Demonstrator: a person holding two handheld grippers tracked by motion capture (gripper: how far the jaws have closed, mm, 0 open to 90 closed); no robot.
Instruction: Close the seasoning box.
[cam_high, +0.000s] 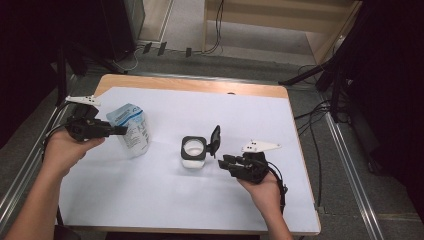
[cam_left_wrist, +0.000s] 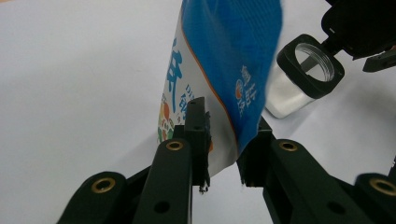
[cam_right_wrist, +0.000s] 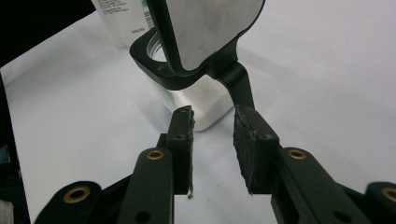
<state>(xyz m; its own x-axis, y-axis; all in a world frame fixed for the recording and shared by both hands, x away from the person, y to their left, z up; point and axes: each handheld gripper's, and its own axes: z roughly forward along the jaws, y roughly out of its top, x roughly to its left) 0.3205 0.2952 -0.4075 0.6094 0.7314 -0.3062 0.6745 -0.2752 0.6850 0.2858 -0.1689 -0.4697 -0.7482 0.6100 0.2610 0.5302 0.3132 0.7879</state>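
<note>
1. the left gripper (cam_high: 116, 131) is clamped on the bag (cam_high: 132, 130): in the left gripper view its two black jaws press in on the lower part of the bag (cam_left_wrist: 219, 79) from either side, with the pads against the printed film.
2. the bag is blue and white with printed text, and it stands roughly upright on the white table cover (cam_high: 165, 200) at the left side of the table, leaning a little at its top.
3. the left hand (cam_high: 67, 147) holds that gripper from the table's left edge, and a cable trails back from it.
4. the right gripper (cam_high: 223, 161) has its jaws apart with nothing between them; in the right gripper view the pads (cam_right_wrist: 254, 144) stand just in front of the jar (cam_right_wrist: 187, 100) and beside its hinge arm, whether touching it i cannot tell.
5. the jar (cam_high: 193, 152) is a small clear container with a black square collar, and it stands upright near the middle of the table, between the two grippers.
6. its black flip lid (cam_high: 215, 140) is swung open and stands up on the side toward the right gripper; the lid's pale inner face (cam_right_wrist: 210, 28) shows close up in the right gripper view.
7. the right hand (cam_high: 262, 187) comes in from the lower right, with the grey plate on top of its gripper.
8. bag and jar stand apart on the cover; the wooden table edge (cam_high: 200, 86) shows along the far side.
</note>
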